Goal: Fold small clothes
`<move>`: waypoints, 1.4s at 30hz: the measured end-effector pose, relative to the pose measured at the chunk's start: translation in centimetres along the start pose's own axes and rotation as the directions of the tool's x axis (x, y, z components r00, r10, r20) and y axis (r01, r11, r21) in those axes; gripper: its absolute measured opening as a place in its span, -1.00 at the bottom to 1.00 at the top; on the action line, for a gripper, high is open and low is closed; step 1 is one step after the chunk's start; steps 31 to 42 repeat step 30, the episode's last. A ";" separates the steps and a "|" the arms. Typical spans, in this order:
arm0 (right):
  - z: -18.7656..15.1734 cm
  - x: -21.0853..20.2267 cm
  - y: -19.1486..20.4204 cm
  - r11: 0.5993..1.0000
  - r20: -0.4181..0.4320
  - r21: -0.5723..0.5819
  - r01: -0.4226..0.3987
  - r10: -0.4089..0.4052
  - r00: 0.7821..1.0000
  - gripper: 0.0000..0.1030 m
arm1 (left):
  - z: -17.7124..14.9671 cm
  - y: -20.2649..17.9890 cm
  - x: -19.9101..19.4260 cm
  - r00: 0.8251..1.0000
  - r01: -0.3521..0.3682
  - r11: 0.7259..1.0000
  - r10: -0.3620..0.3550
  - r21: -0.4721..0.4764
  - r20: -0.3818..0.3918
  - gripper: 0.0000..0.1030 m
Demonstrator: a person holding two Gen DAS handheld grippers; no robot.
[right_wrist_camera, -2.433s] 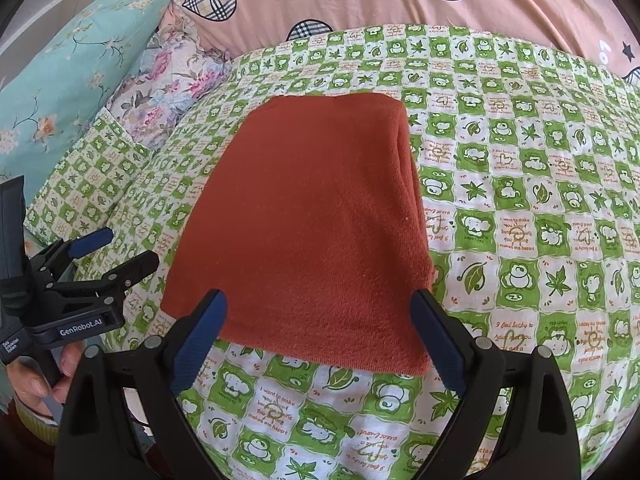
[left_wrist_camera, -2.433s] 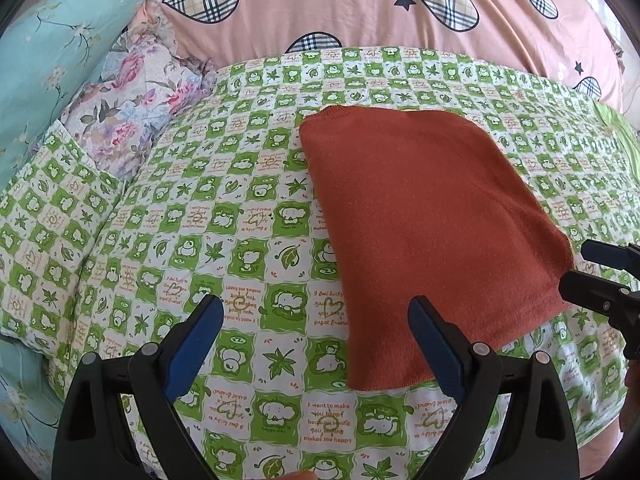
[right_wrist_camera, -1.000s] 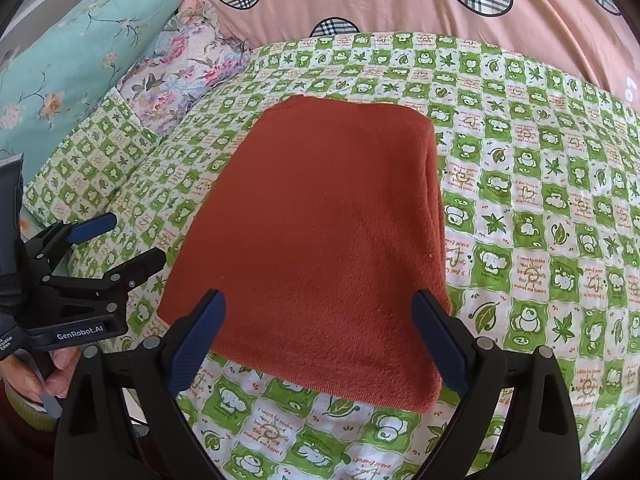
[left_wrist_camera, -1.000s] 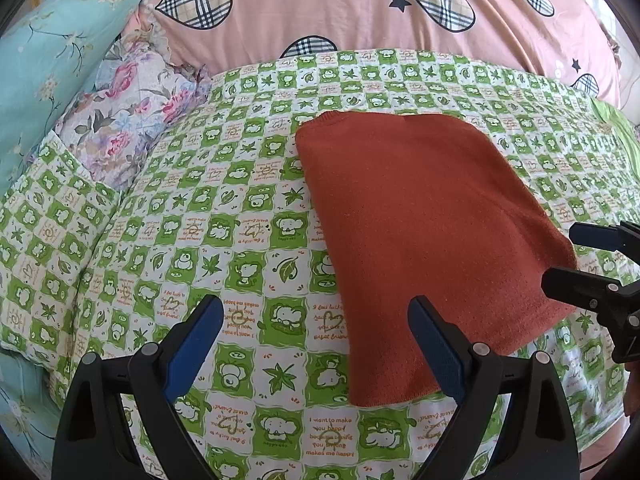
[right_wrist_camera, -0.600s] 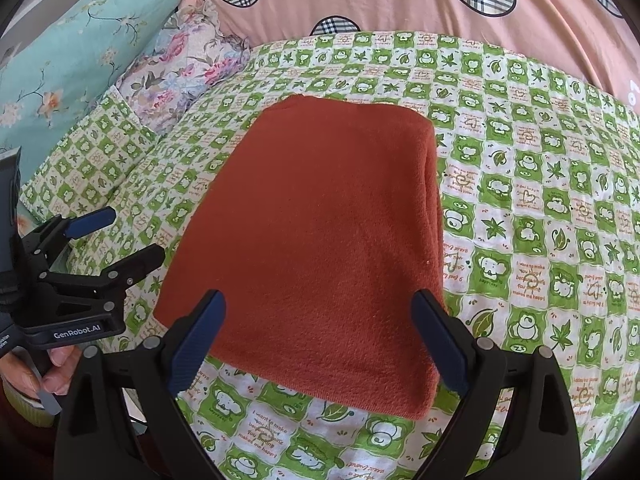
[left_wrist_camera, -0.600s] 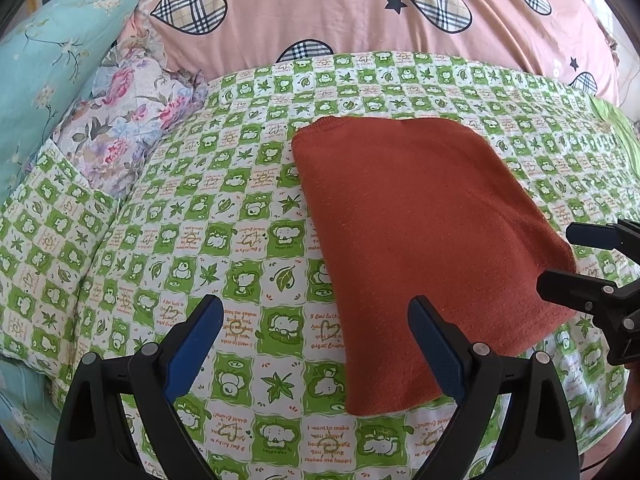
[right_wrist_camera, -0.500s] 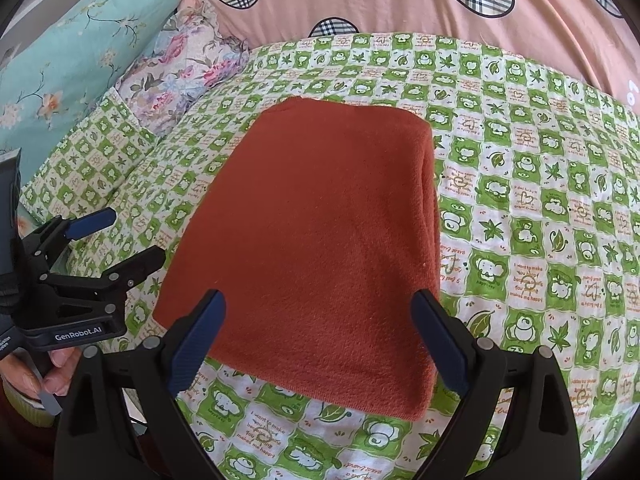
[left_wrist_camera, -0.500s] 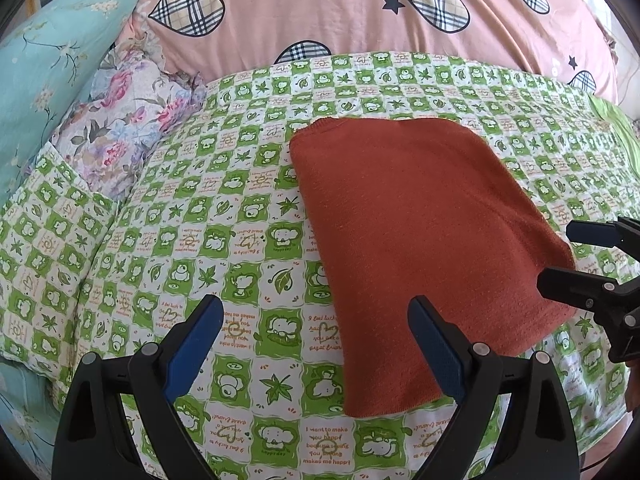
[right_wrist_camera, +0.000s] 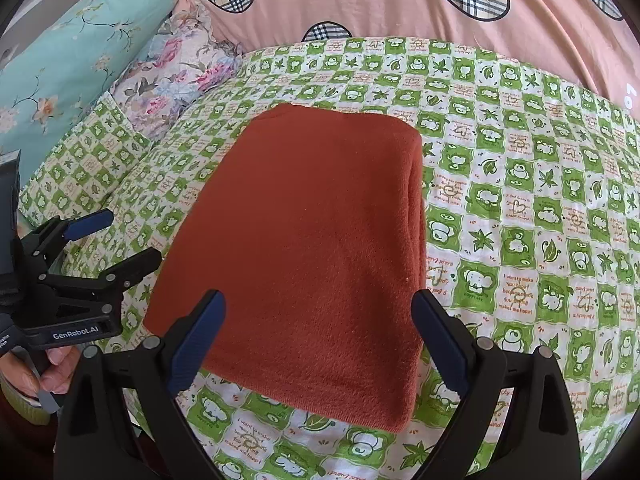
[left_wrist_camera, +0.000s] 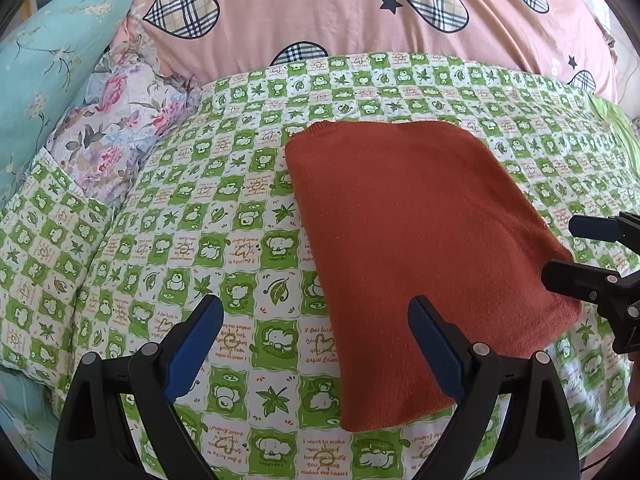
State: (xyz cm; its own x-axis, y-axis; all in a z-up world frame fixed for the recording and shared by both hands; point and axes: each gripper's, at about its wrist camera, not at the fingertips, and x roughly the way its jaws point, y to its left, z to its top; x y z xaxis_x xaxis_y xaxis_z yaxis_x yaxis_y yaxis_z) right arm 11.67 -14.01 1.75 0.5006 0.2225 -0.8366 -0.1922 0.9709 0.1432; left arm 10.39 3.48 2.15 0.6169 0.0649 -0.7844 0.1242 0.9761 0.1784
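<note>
Across most of both views you have the bed sheet point(left_wrist_camera: 240, 208), checked green and white, with a pink quilt point(left_wrist_camera: 360, 12) printed with plaid hearts along the top of the frame. At upper left sit a teal pillow point(left_wrist_camera: 44, 80) and, below it, a flowered pillow point(left_wrist_camera: 116, 128).

The garment point(right_wrist_camera: 304, 248), rust red, lies flat on the sheet as a folded rectangle, centre of the right wrist view and right of centre in the left wrist view.

Your left gripper point(left_wrist_camera: 316, 344) has its jaws spread wide and holds nothing; its right finger sits over the garment's near left edge. Your right gripper point(right_wrist_camera: 320, 340) is equally wide apart and empty, straddling the garment's near edge. Your hand point(right_wrist_camera: 44, 368) on the left gripper's handle shows at lower left.
</note>
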 end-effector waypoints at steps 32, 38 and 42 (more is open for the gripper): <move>0.5 1.2 -0.8 0.999 0.013 0.021 -0.040 0.039 0.999 0.83 | 0.6 0.2 0.6 1.000 -0.008 0.998 0.009 -0.057 0.018 0.86; 0.5 1.2 -0.8 0.999 0.013 0.021 -0.040 0.039 0.999 0.83 | 0.6 0.2 0.6 1.000 -0.008 0.998 0.009 -0.057 0.018 0.86; 0.5 1.2 -0.8 0.999 0.013 0.021 -0.040 0.039 0.999 0.83 | 0.6 0.2 0.6 1.000 -0.008 0.998 0.009 -0.057 0.018 0.86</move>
